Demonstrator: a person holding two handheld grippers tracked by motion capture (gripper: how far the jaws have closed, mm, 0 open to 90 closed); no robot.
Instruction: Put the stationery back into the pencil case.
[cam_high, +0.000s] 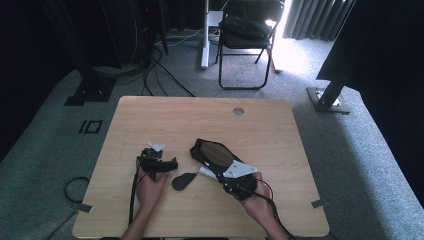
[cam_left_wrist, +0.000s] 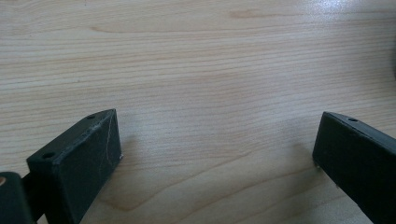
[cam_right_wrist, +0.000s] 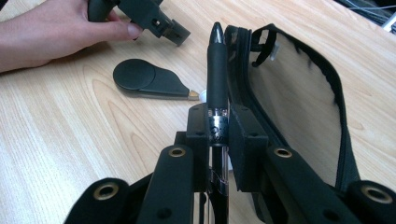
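Between the right jaws: a black pen (cam_right_wrist: 216, 70) is clamped at its silver band, tip pointing away from the camera, in the right gripper view.
Right gripper (cam_high: 231, 176): closed on the pen, just beside the open edge of the pencil case (cam_high: 212, 152).
Pencil case, right gripper view: zipper mouth gaping, tan lining visible (cam_right_wrist: 299, 93); the high view gives just its dark outline at mid-table.
Left gripper (cam_high: 159, 162): jaws wide apart, holding nothing; its own view has bare wood (cam_left_wrist: 201, 84) between them.
Left hand (cam_right_wrist: 51, 32): wrapped round its gripper, resting on the table.
Black teardrop tag (cam_high: 183, 180): flat on the table (cam_high: 210, 112) between both grippers, touching neither.
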